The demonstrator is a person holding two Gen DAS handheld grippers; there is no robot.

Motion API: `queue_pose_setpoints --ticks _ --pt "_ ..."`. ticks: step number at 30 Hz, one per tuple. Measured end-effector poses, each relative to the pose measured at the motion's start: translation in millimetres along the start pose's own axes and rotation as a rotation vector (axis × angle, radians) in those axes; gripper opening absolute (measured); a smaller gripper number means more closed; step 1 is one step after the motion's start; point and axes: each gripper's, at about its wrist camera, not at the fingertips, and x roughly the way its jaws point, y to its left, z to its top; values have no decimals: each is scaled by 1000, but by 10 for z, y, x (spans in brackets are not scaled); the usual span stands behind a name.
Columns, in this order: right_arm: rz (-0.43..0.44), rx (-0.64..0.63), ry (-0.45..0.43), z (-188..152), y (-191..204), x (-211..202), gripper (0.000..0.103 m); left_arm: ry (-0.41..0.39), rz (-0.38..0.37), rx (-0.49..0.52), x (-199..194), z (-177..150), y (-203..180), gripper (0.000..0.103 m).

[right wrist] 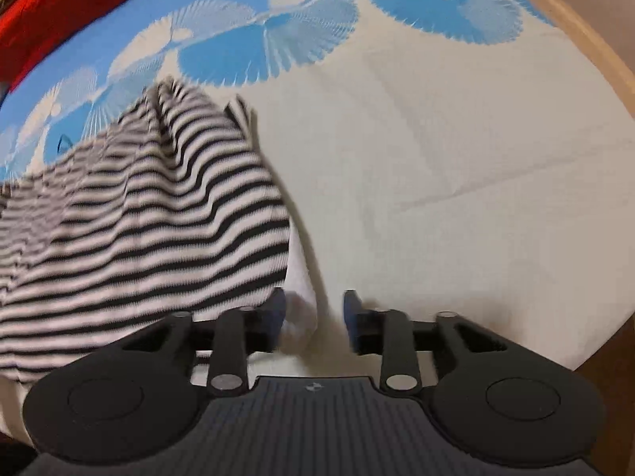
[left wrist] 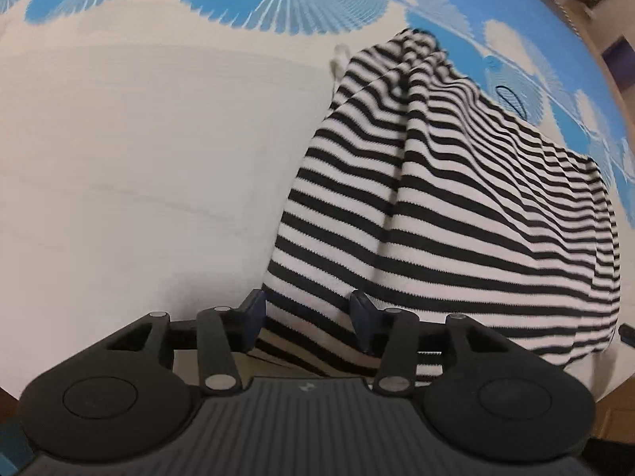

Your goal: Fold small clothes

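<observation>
Striped garment (left wrist: 456, 206) lies between both open tongs (left wrist: 308, 309) (right wrist: 314, 309).

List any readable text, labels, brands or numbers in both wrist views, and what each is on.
No readable text in either view.
Left gripper: small pale emblem on the ribbed body, a mark, not letters.
Right gripper: same kind of emblem, also no letters.
Striped garment: no visible tag or print.
Blue-and-white bedsheet: fan pattern only.
</observation>
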Motion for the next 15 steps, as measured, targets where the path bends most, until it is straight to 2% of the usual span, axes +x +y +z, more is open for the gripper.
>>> queue_pose_setpoints --ticks 2,3,4,5,6,9,11,12,13,15 --pt "6 9 -6 8 -19 -10 37 17 -15 -1 54 22 -15 49" --pt "5 4 -4 8 -11 -9 37 21 -10 21 86 29 -46 43" --pt "1 -7 -3 10 10 -9 38 22 -1 54 101 23 -91 23" --pt "-2 -19 -3 9 39 -12 38 20 13 87 130 18 -143 9" --pt "-1 -34 -3 0 70 -9 39 14 38 124 126 11 -182 0" --pt "3 -72 13 -10 151 32 40 -83 157 216 -10 -28 -296 0" --pt "-22 -101 39 -22 193 103 40 -112 262 215 -55 -57 -244 0" --pt "-42 -113 60 -35 204 153 40 -104 283 191 -48 -52 -190 0" --pt "-56 -120 77 -47 212 196 40 -93 264 159 -51 -45 -143 0" --pt "-66 -118 88 -50 238 246 40 -86 134 67 -103 -5 -27 1"
